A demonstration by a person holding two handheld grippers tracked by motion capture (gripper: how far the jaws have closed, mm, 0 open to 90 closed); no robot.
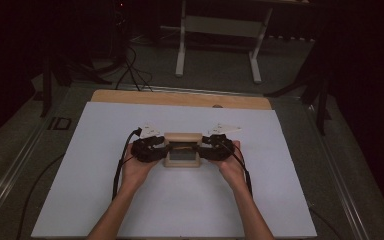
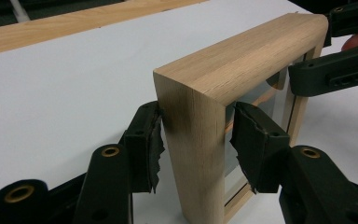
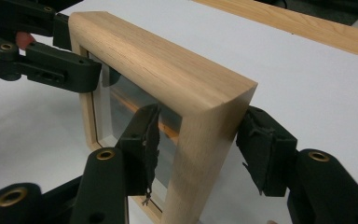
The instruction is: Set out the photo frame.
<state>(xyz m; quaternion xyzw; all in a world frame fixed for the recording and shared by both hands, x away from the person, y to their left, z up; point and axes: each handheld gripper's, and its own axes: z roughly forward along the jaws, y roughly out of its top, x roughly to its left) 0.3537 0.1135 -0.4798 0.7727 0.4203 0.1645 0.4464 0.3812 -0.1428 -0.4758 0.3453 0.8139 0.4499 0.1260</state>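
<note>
Both tongs, left tongs [image 2: 193, 140] and right tongs [image 3: 200, 149], clench opposite uprights of the wooden frame [image 1: 182, 149], which stands upright mid-tabletop [image 1: 130, 210]. Judging by this, the two-handed grasp is set; next comes an even lift, keeping it level.

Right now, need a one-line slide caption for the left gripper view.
Left gripper clamps one upright side of a wooden frame standing on the white table; right gripper holds the far side.
</note>
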